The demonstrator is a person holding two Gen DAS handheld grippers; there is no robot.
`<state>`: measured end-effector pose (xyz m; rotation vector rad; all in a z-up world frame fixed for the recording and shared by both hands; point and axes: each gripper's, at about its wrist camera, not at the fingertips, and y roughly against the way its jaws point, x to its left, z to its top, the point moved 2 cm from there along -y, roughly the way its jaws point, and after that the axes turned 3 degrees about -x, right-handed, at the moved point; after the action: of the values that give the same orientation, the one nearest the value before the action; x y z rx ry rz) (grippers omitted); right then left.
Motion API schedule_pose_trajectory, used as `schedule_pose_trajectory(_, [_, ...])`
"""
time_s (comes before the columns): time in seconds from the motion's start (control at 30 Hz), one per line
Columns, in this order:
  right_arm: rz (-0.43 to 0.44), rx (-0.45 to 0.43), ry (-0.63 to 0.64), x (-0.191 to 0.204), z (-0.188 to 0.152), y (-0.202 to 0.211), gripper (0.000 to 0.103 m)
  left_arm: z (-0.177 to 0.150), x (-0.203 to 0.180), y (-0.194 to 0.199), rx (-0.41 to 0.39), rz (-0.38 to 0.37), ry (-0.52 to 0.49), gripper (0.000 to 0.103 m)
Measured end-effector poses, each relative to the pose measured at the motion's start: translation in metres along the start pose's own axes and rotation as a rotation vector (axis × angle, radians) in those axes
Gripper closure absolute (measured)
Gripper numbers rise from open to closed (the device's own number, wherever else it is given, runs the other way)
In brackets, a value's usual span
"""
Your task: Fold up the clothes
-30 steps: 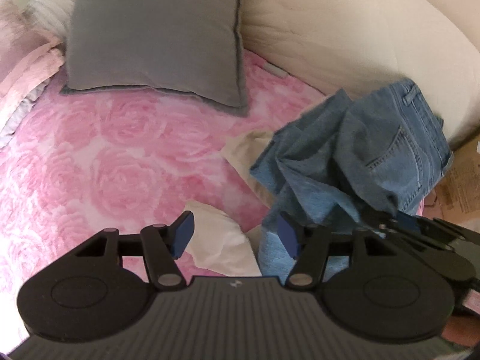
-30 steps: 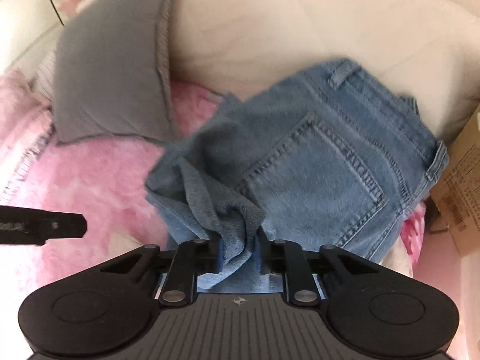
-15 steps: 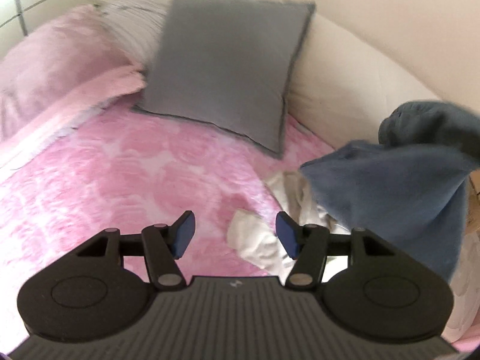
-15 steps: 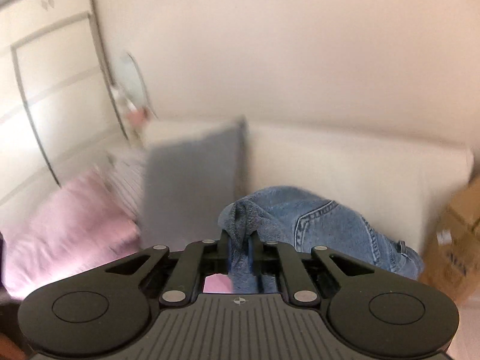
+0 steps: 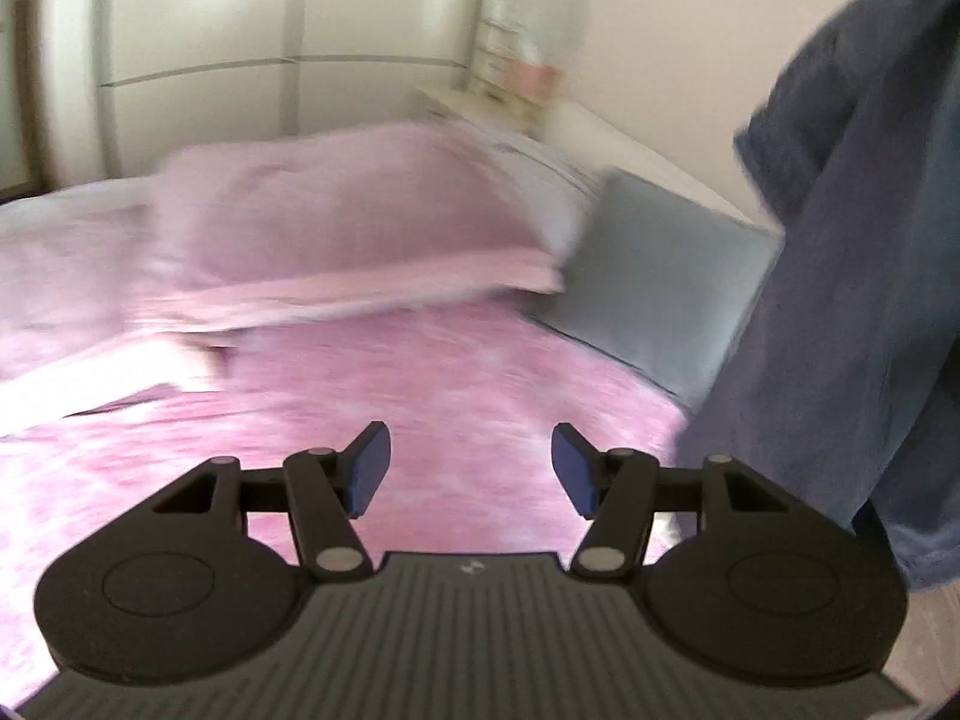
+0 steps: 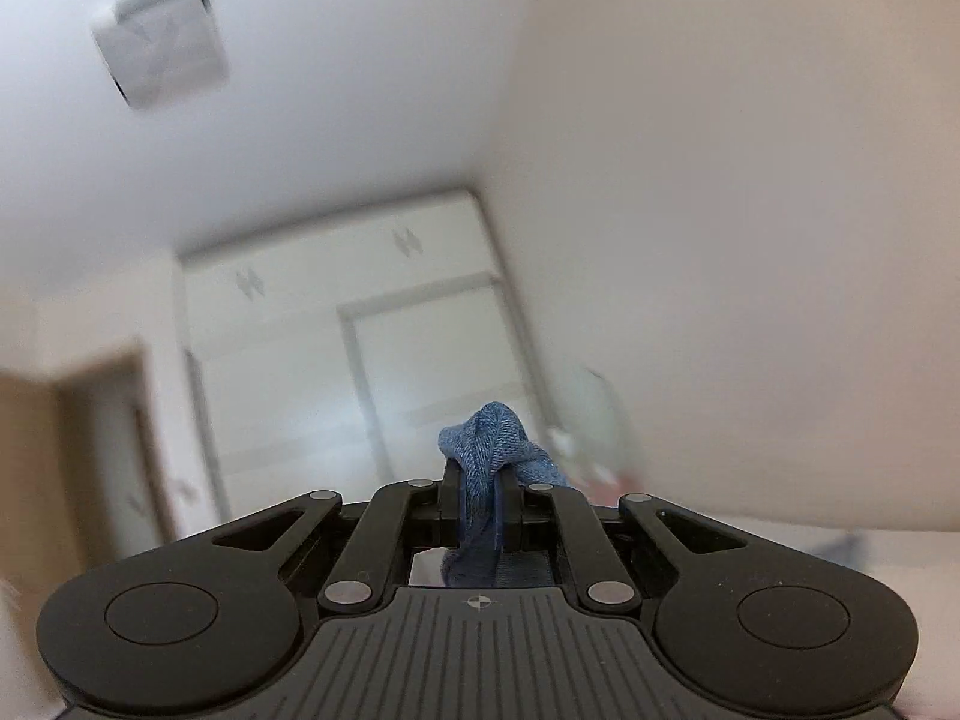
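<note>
My right gripper [image 6: 480, 498] is shut on a bunched fold of the blue jeans [image 6: 489, 438] and points upward at the wall and ceiling. In the left wrist view the jeans [image 5: 840, 276] hang down along the right side, lifted clear of the bed. My left gripper [image 5: 471, 468] is open over the pink bedspread [image 5: 420, 372], with nothing between its blue pads [image 5: 369, 462]. It sits left of the hanging denim without touching it. The picture is blurred by motion.
A grey cushion [image 5: 654, 294] leans at the back right of the bed, and a pink pillow [image 5: 336, 228] lies behind the bedspread. White wardrobe doors [image 6: 384, 360] and a ceiling fixture [image 6: 159, 39] fill the right wrist view. A bedside shelf [image 5: 516, 72] stands by the wall.
The right gripper has risen and tilted upward, lifting the jeans off the bed. The left gripper has swung left and up, away from the clothes pile, toward the pink pillow.
</note>
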<state>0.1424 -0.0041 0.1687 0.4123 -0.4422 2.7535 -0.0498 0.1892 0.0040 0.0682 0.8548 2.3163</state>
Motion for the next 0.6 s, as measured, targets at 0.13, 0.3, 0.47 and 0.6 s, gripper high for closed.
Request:
schedule_pose_trajectory(0.13, [0.078, -0.046, -0.101, 0.065, 0.016, -0.014, 0.097, -0.011, 0.078, 0.071, -0.067, 0.118, 0.081, 0.047])
schedule_pose_trajectory(0.3, [0.166, 0.013, -0.166, 0.141, 0.006, -0.017, 0.096, -0.037, 0.16, 0.149, -0.121, 0.301, 0.194, 0.047])
schedule_pose_trajectory(0.47, [0.398, 0.552, -0.012, 0.221, -0.089, -0.016, 0.064, -0.078, 0.211, 0.197, -0.104, 0.452, 0.315, 0.047])
schedule_pose_trajectory(0.6, [0.474, 0.849, 0.198, 0.25, -0.193, 0.022, 0.055, -0.117, 0.226, 0.221, -0.047, 0.532, 0.368, 0.047])
